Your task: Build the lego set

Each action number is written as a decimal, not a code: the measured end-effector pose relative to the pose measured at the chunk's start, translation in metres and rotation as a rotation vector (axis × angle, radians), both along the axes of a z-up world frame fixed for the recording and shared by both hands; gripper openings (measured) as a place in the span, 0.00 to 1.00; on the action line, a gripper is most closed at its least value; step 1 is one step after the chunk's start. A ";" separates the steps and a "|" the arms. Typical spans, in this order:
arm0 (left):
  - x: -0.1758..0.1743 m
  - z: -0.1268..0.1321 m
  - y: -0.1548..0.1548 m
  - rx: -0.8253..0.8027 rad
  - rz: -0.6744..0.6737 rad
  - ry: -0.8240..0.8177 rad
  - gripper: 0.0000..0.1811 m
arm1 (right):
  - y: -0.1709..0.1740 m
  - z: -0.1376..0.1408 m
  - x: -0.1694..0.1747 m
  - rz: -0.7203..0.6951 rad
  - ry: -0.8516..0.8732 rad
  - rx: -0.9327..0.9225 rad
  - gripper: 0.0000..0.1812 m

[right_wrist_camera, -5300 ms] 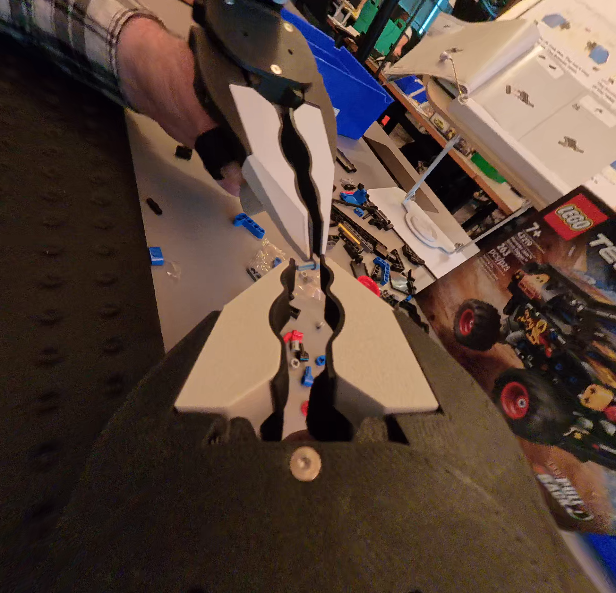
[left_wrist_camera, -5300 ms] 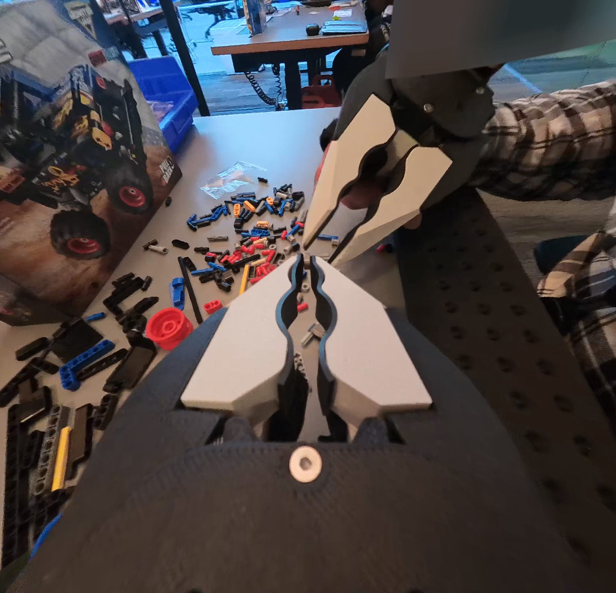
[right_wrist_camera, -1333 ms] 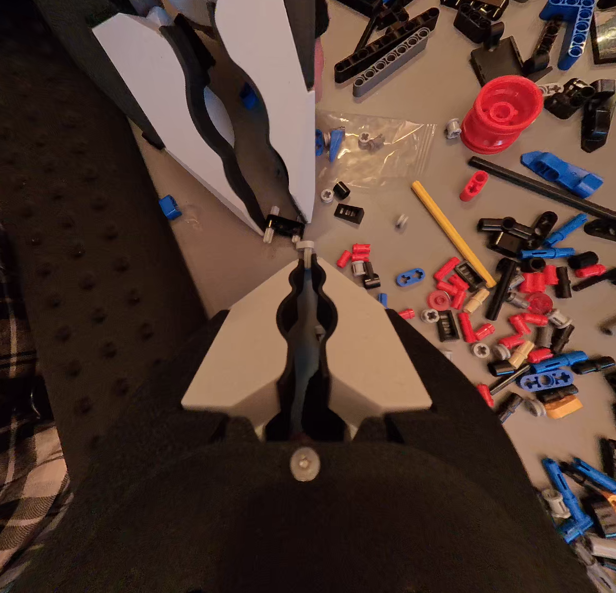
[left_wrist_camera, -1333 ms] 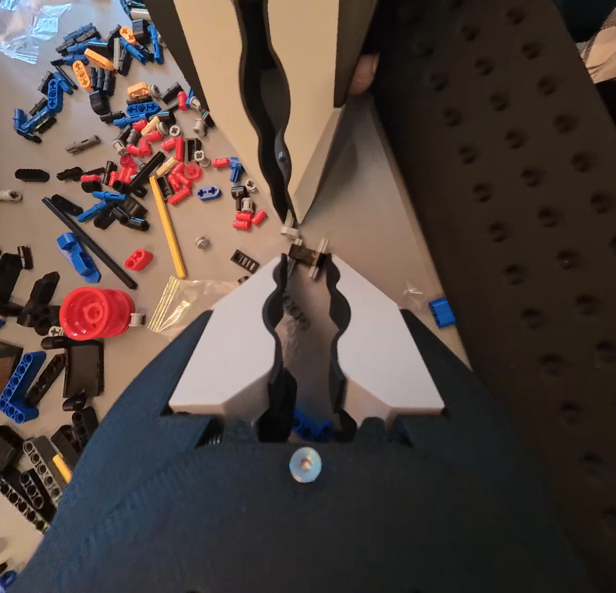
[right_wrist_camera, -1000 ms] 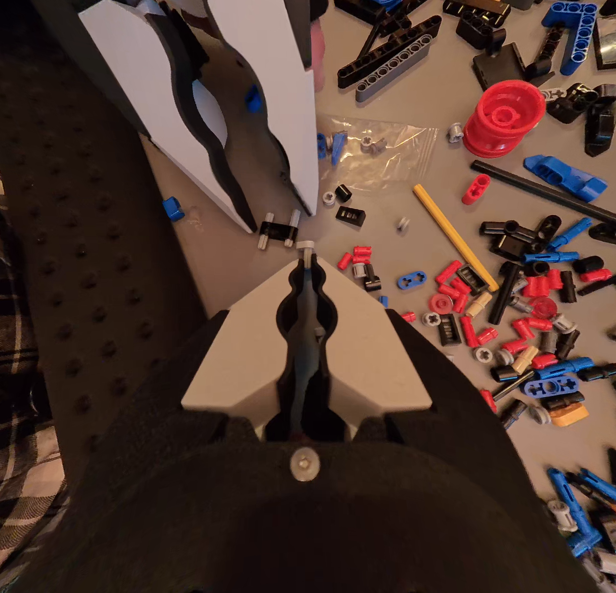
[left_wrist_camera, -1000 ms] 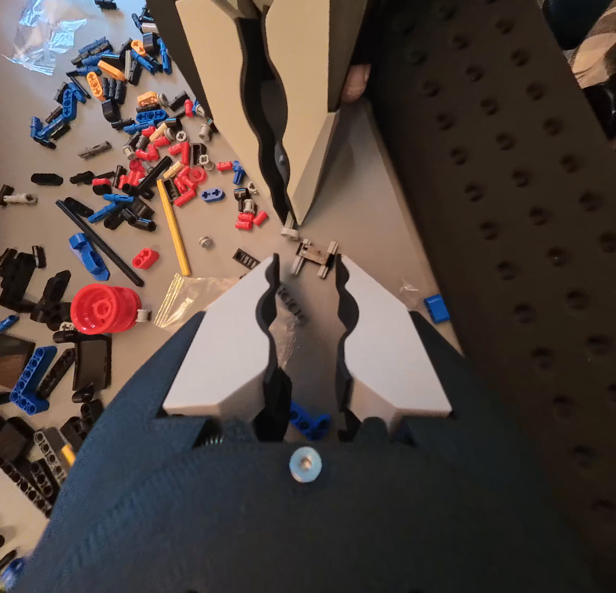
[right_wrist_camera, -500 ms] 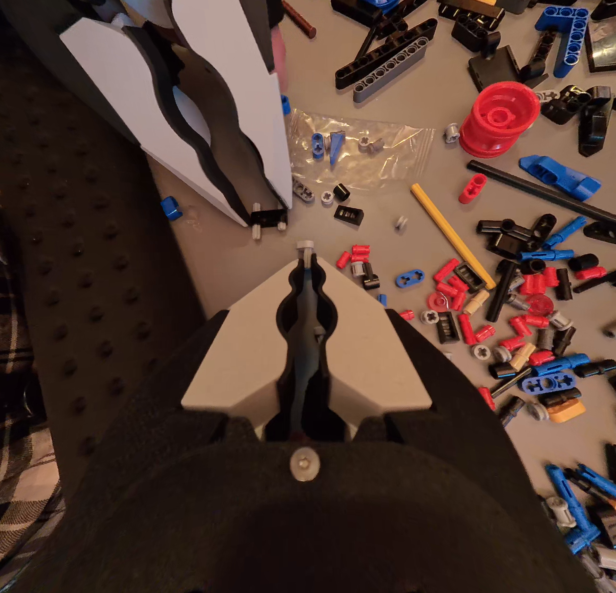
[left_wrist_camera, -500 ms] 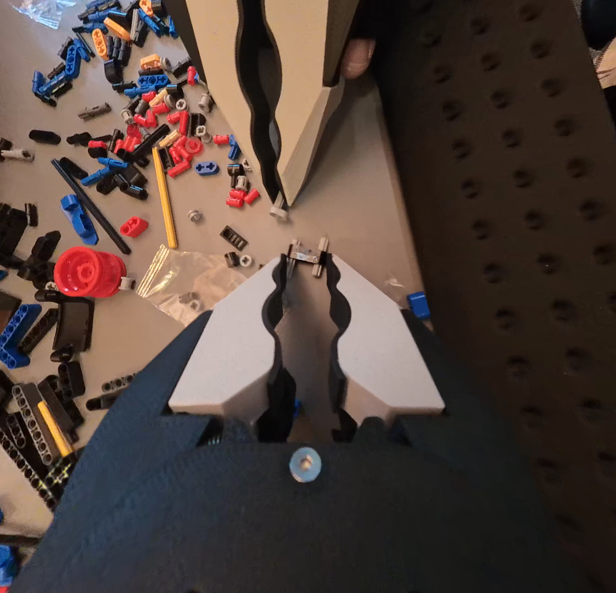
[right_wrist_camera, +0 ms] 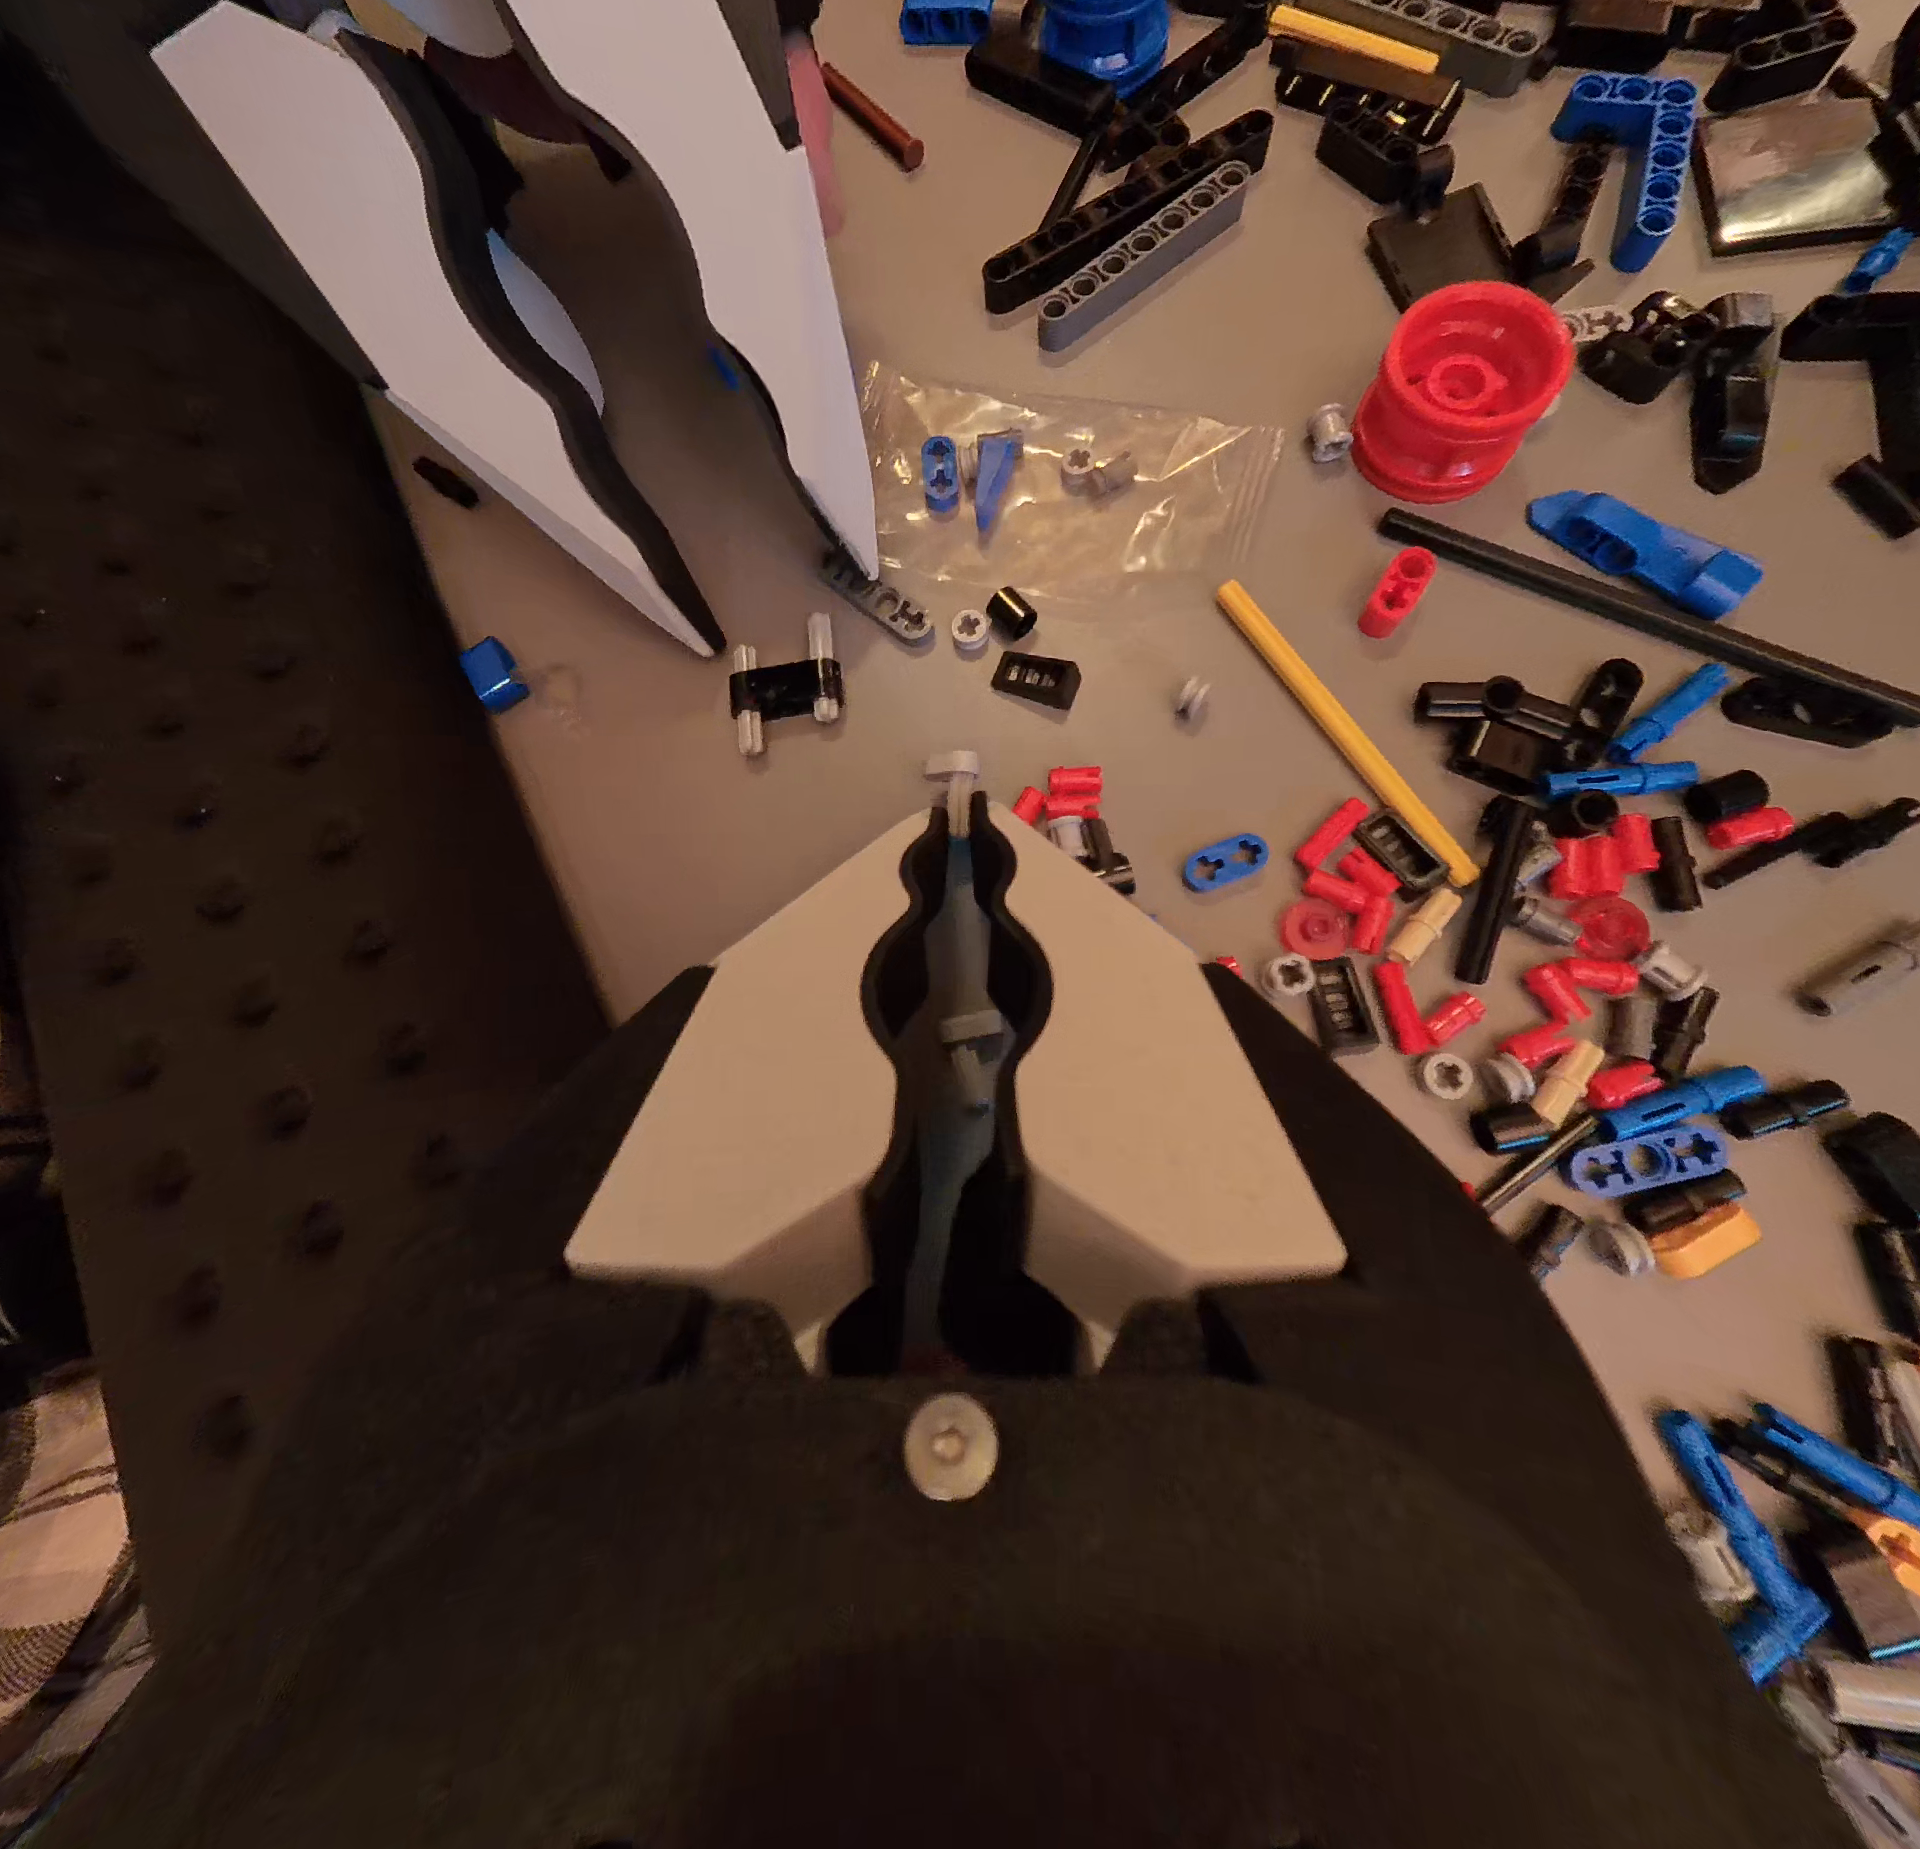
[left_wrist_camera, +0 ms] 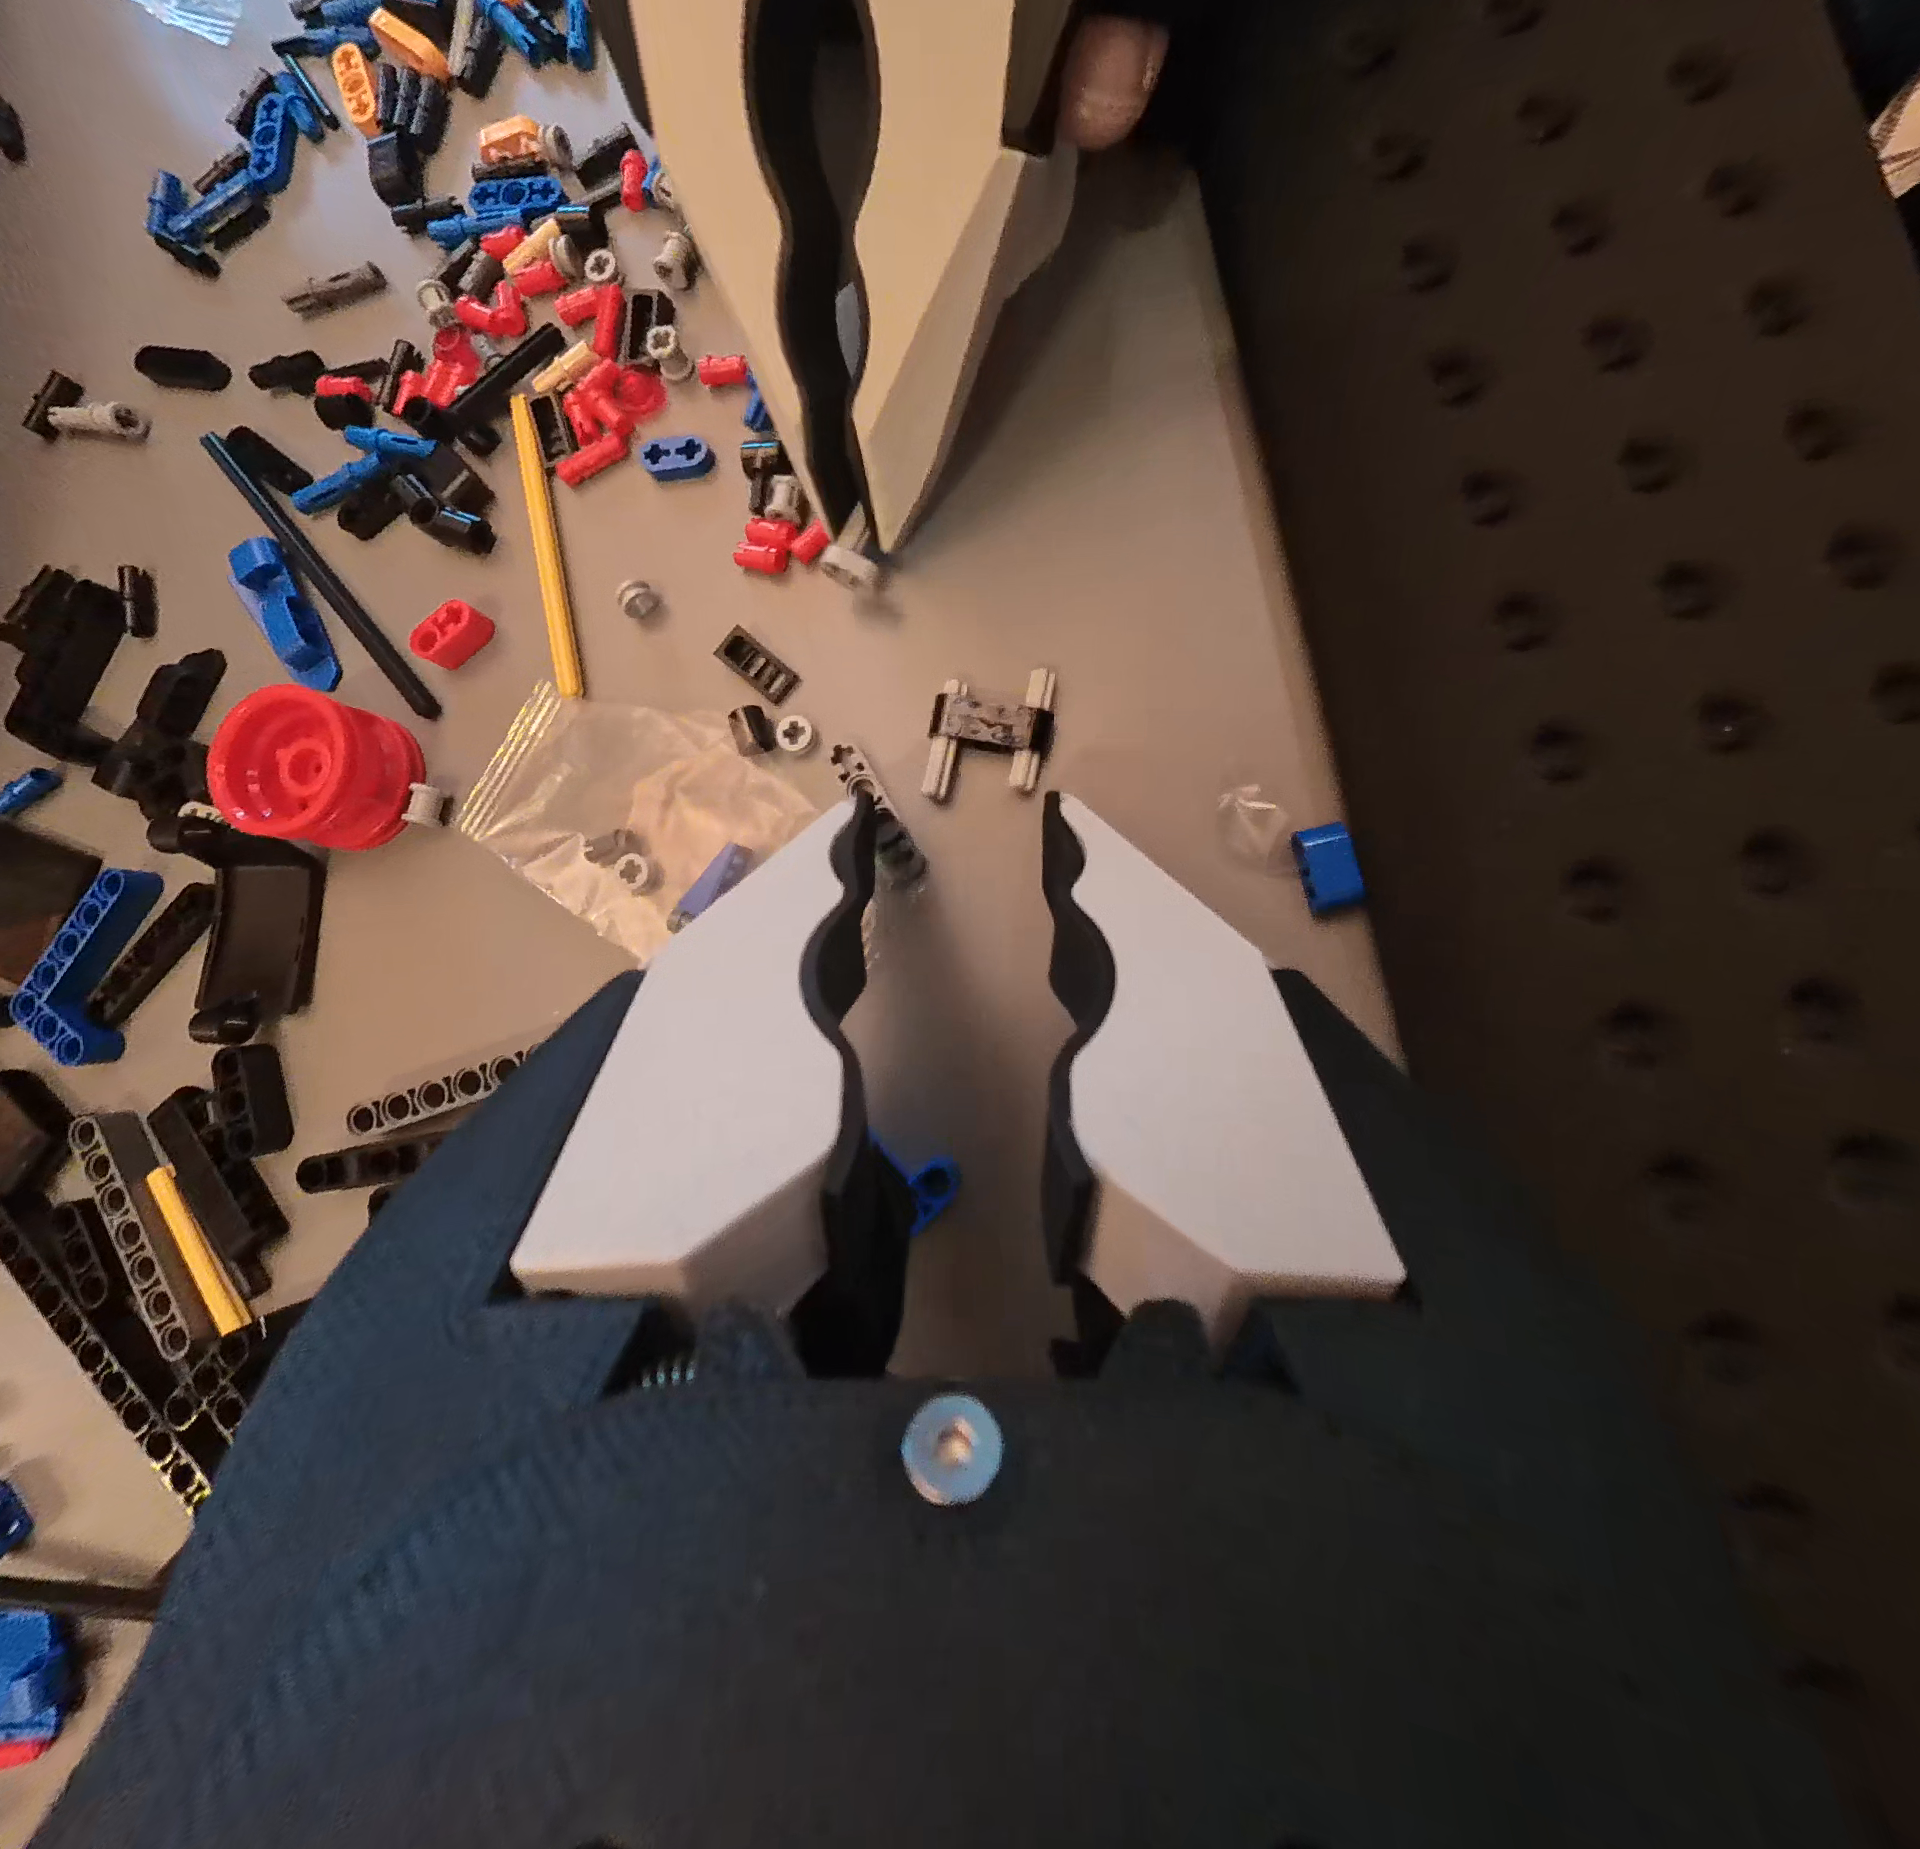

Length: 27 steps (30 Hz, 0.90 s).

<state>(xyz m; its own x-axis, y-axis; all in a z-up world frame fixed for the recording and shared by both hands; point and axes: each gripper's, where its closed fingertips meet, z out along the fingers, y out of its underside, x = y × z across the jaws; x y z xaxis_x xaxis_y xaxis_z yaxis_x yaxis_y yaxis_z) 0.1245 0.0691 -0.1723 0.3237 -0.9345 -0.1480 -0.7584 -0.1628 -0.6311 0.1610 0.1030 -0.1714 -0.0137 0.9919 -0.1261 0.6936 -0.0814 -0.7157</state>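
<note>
The left hand-held gripper (left_wrist_camera: 951,812) is open and holds nothing. Just ahead of its tips, the small black piece with two grey pins (left_wrist_camera: 987,731) lies flat on the counter (left_wrist_camera: 1091,573). The right hand-held gripper (right_wrist_camera: 954,807) is closed on a grey pin (right_wrist_camera: 954,776), whose head sticks out past the tips; the black piece (right_wrist_camera: 787,687) sits just ahead and to its left.

The step in hand appears to be picking the black piece up again so the pin can go in. Straddle the black body between the two pins, close squarely on its flat sides, and lift it clear before bringing the pin to a hole. Gripping the pins themselves risks twisting the piece away.
</note>
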 end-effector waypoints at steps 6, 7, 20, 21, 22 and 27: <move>-0.003 0.000 0.004 0.014 0.003 -0.001 0.17 | 0.006 0.005 -0.001 -0.026 0.043 -0.002 0.02; -0.003 0.000 0.004 0.015 0.001 -0.002 0.17 | 0.006 0.005 -0.001 -0.027 0.046 -0.005 0.02; -0.007 0.002 0.007 0.034 -0.001 -0.011 0.17 | 0.006 0.005 -0.001 -0.024 0.052 -0.009 0.02; -0.007 0.002 0.007 0.036 -0.003 -0.010 0.17 | 0.006 0.005 -0.001 -0.024 0.051 -0.008 0.02; -0.007 0.002 0.007 0.039 -0.004 -0.010 0.17 | 0.006 0.005 -0.001 -0.023 0.049 -0.006 0.02; -0.009 0.004 0.008 0.049 0.001 -0.014 0.16 | 0.006 0.004 -0.001 -0.025 0.047 -0.003 0.02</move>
